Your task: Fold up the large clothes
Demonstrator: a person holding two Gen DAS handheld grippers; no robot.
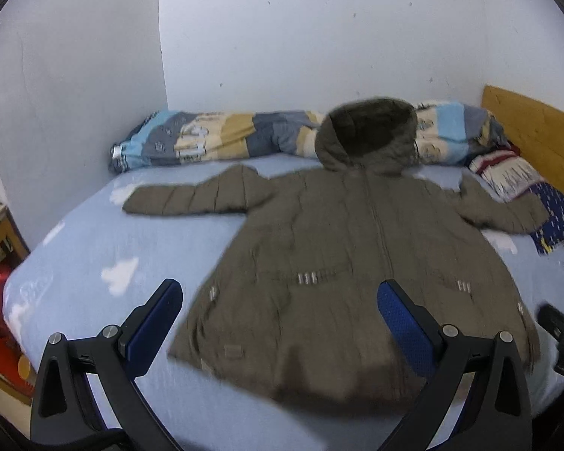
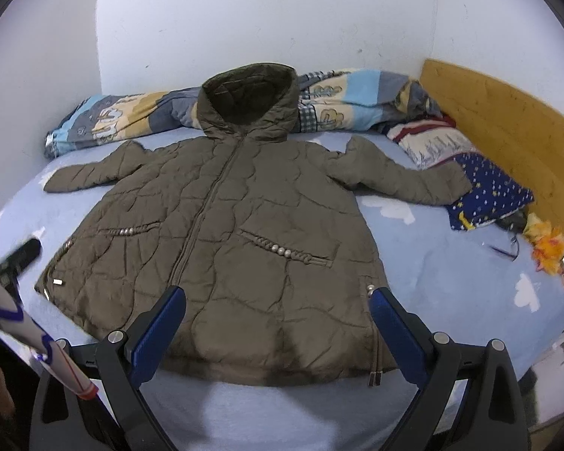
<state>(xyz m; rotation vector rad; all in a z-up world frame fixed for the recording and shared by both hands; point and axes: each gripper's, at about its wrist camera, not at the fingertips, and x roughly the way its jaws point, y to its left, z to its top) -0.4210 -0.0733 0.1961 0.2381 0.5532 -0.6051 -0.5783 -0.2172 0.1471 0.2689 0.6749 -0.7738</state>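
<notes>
Left claw [image 1: 280, 300] spread wide, empty, above coat [image 1: 342, 263] hem, touching nothing. Right claw [image 2: 278, 306] likewise spread, empty. Coat flat, zipped, mid bed [image 2: 451, 263], sleeves out, hood at far-edge quilt [image 2: 357, 101].

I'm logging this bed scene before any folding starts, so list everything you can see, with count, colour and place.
coat: one, olive-brown, hooded, spread flat front-up on the bed, sleeves out
bed sheet: one, light blue with white clouds, under the coat
rolled duvet: one, blue, beige and grey patches, along the wall behind the hood
pillows: two, one navy dotted, one red-white patterned, by the headboard
headboard: one, light wood, right end
left hand-held gripper: open, over the hem
right hand-held gripper: open, over the hem
</notes>
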